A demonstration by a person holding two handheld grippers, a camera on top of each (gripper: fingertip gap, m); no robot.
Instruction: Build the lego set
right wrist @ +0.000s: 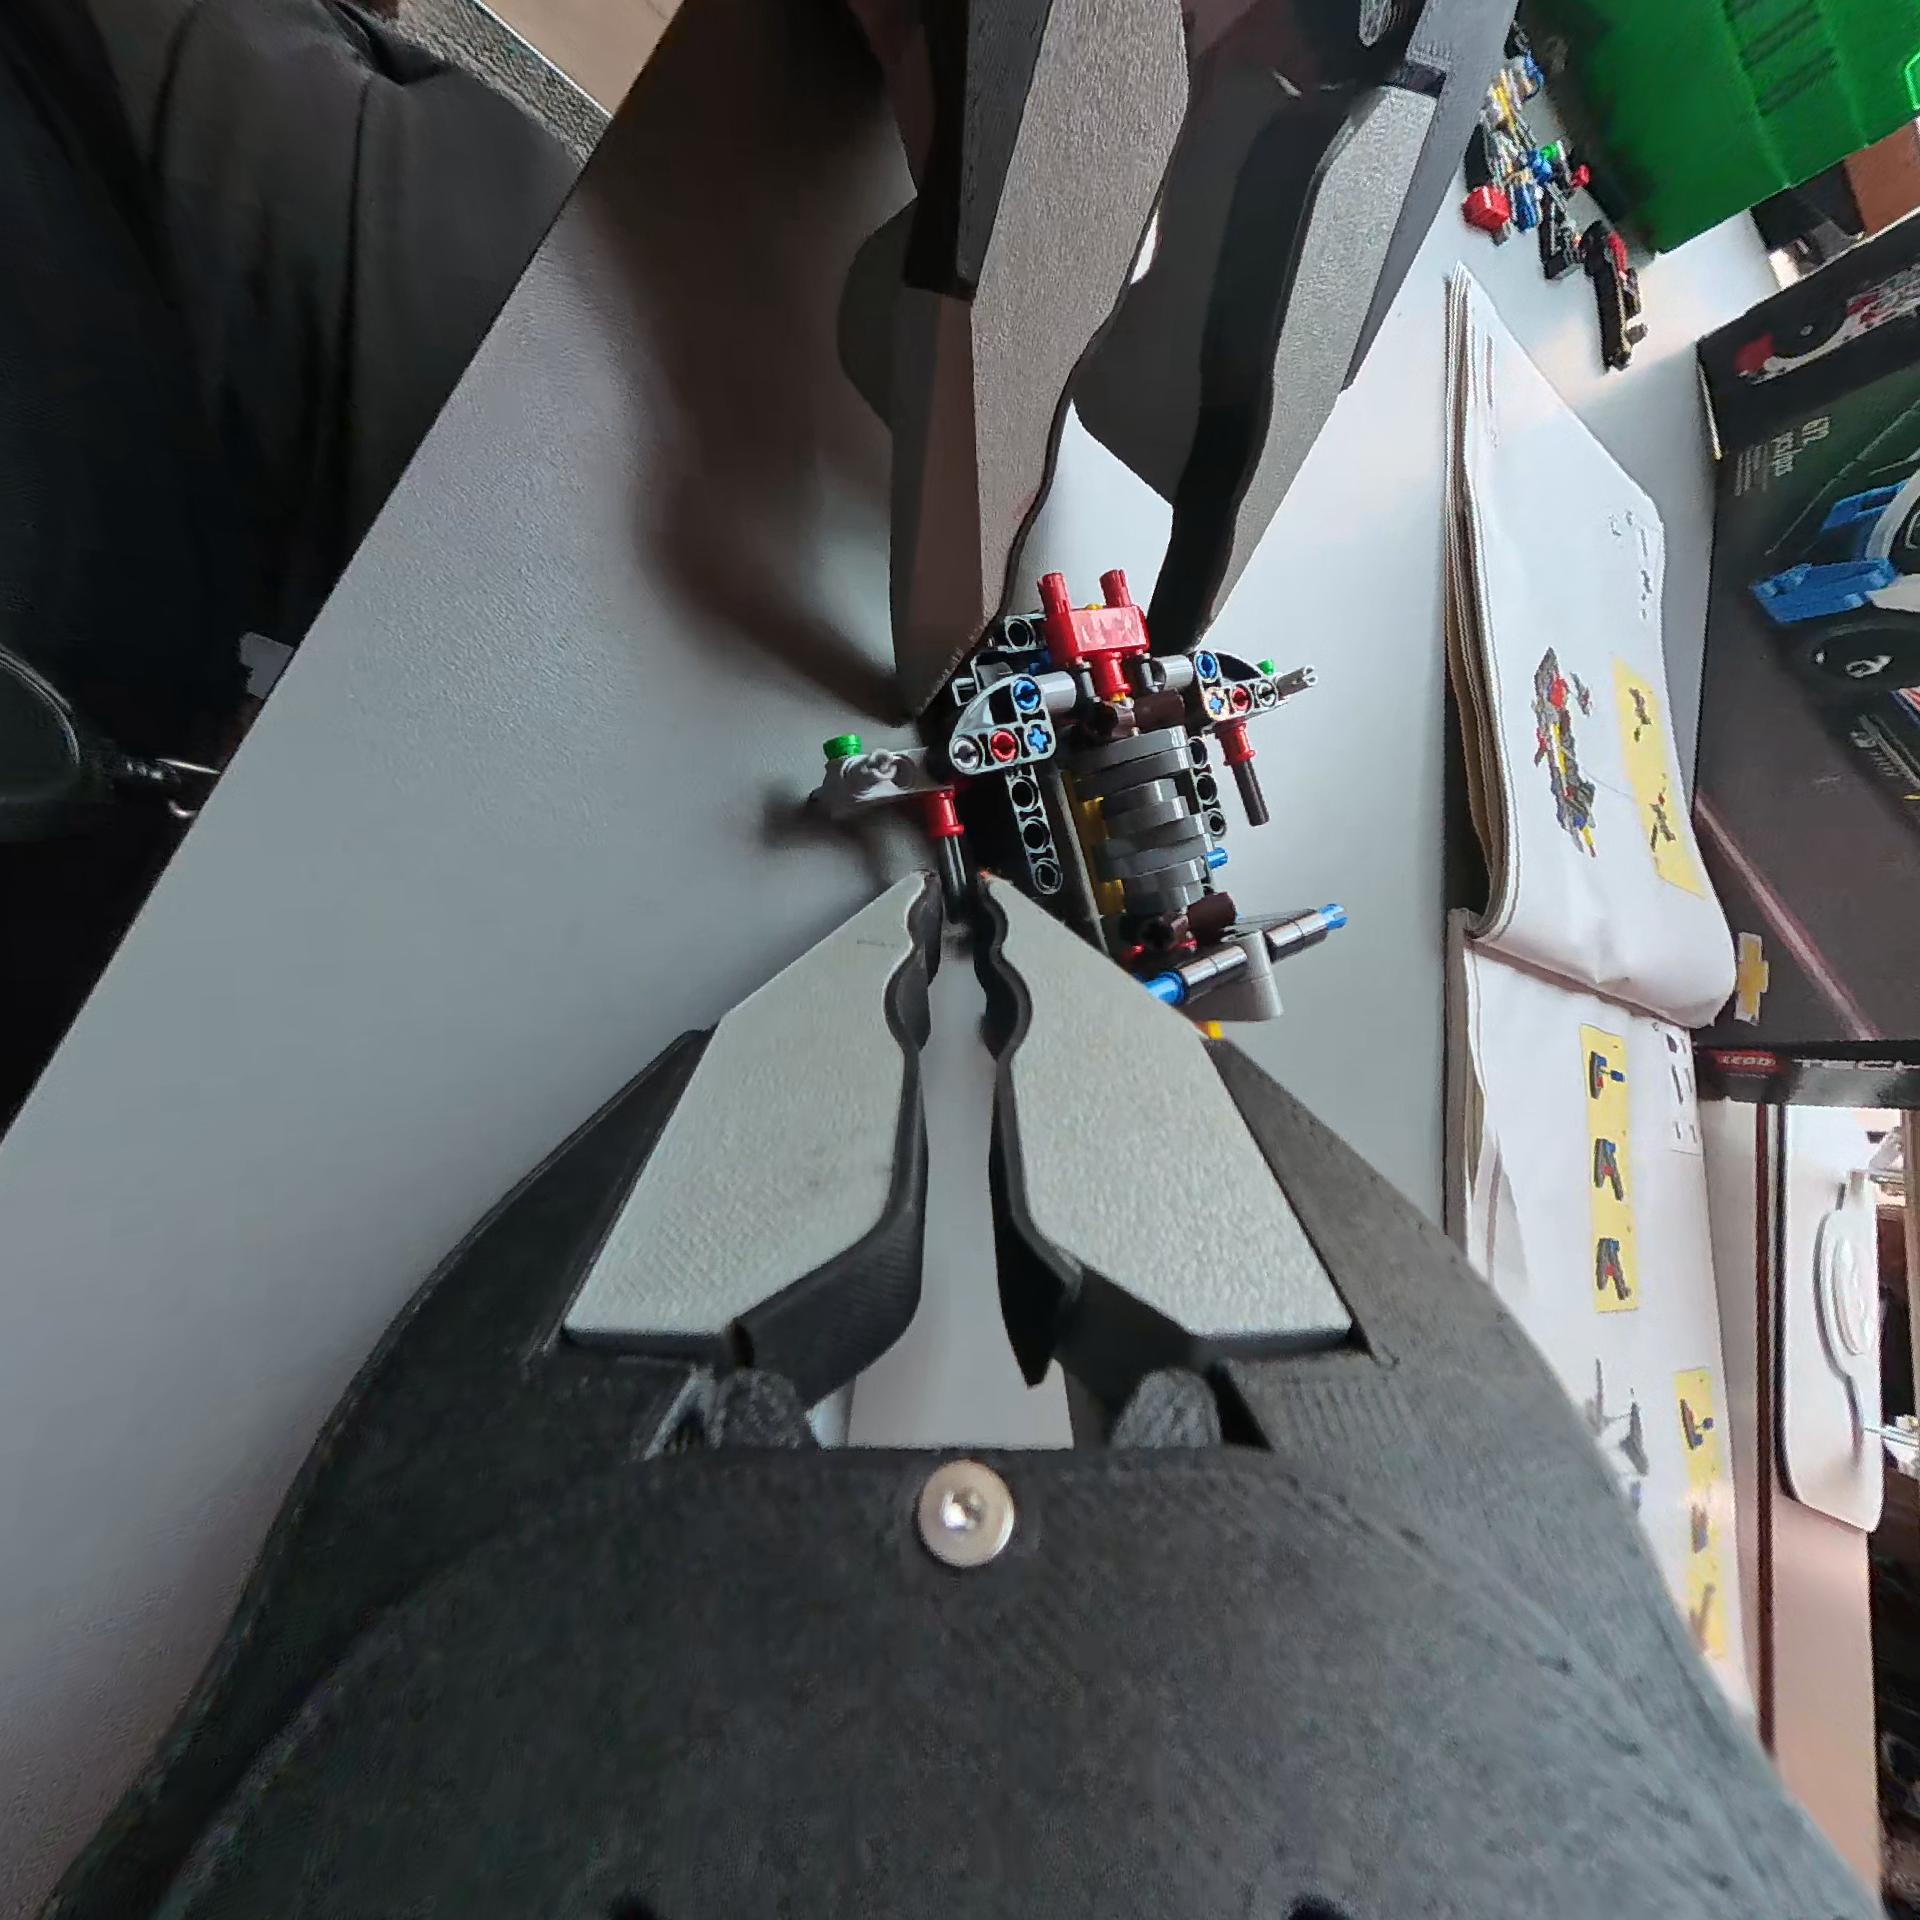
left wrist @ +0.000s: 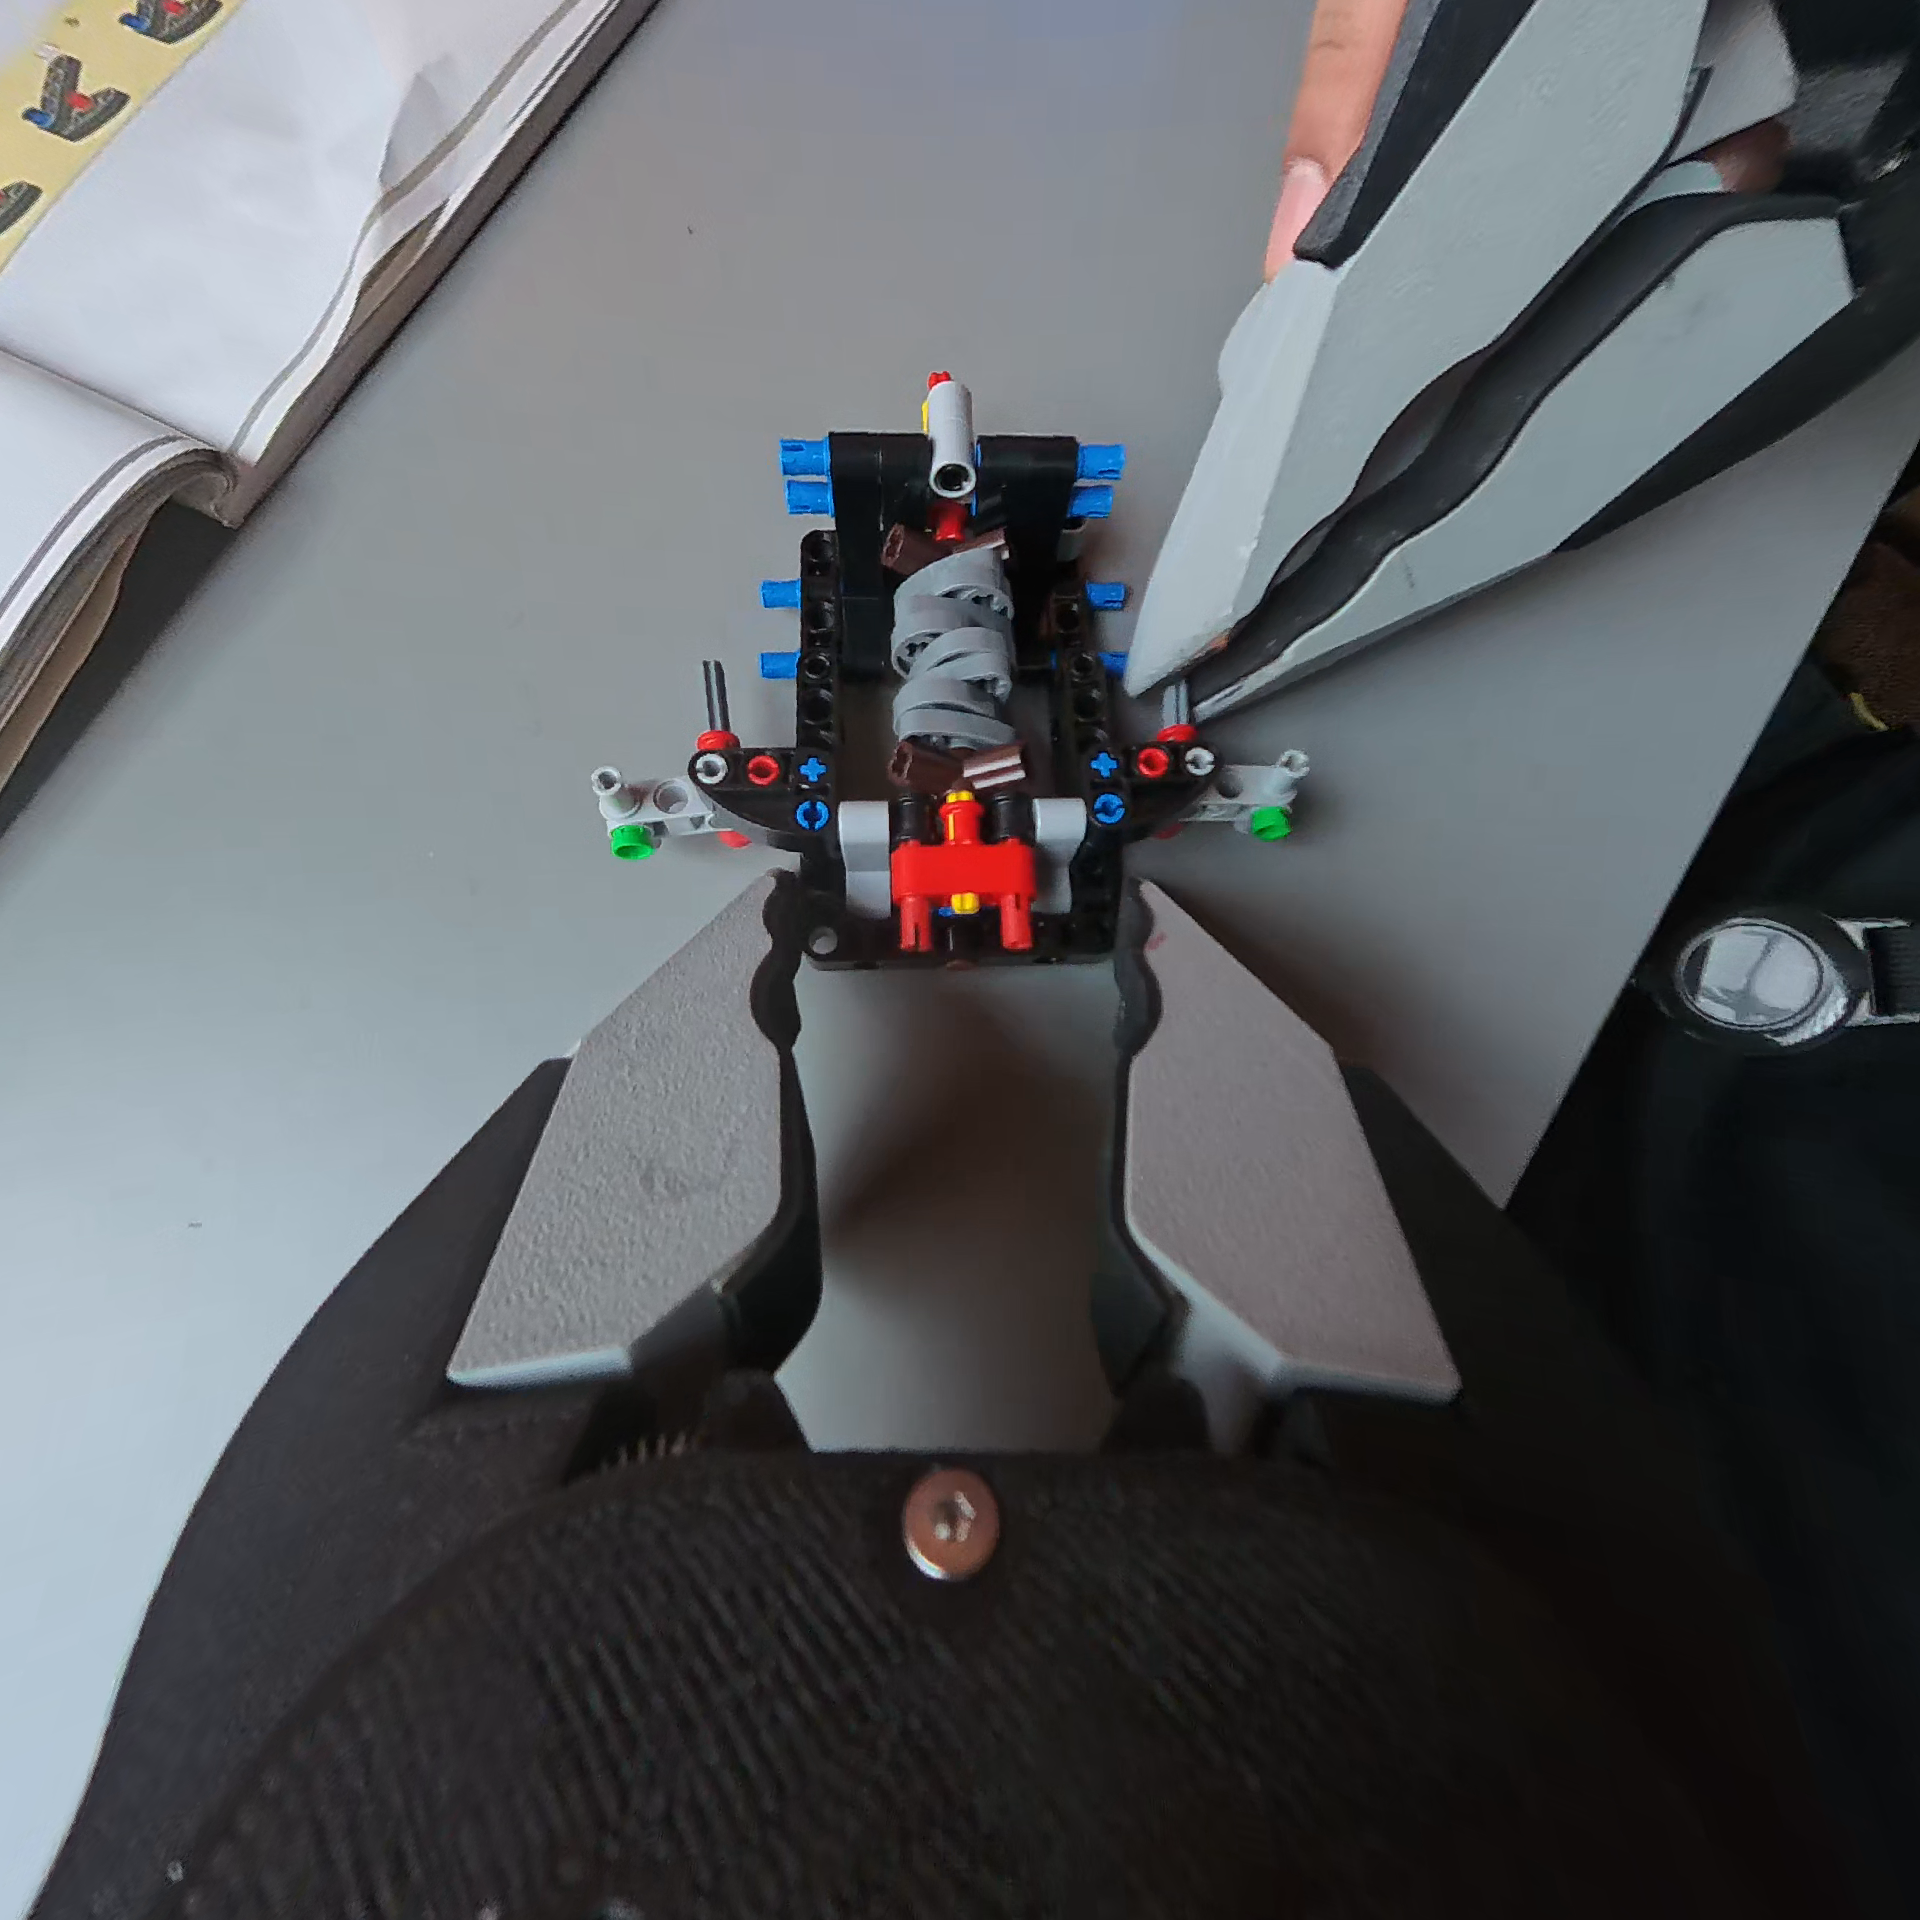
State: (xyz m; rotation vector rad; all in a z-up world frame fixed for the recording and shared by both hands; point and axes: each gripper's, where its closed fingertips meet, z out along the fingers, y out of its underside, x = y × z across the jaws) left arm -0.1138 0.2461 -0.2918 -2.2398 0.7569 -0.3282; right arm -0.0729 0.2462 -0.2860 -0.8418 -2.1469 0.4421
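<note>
The half-built lego chassis [left wrist: 951, 717] is sitting at the centre of the left wrist frame on the grey table [left wrist: 468, 831], a black frame with blue pins down both sides, a red block at its near end and a stack of grey rings running along its middle.

The left gripper [left wrist: 956, 914] is coming up from the bottom of that frame with its fingers spread wide, one tip pressing each side of the chassis's near end, so it is clamping the frame across its width.

The right gripper [left wrist: 1184, 686] is slanting in from the upper right, its tips nearly together. In the right wrist frame, the right gripper's [right wrist: 958, 883] fingers are pinching a thin black axle [right wrist: 953, 857] that is sticking out below a red bush on the model's left wing, just left of centre.

An open instruction booklet [right wrist: 1579, 831] is lying along the right side of that frame, with loose parts [right wrist: 1548, 208] scattered beside a green bin [right wrist: 1745, 94] in the upper right corner. A box [right wrist: 1829, 499] is standing at the right edge.
</note>
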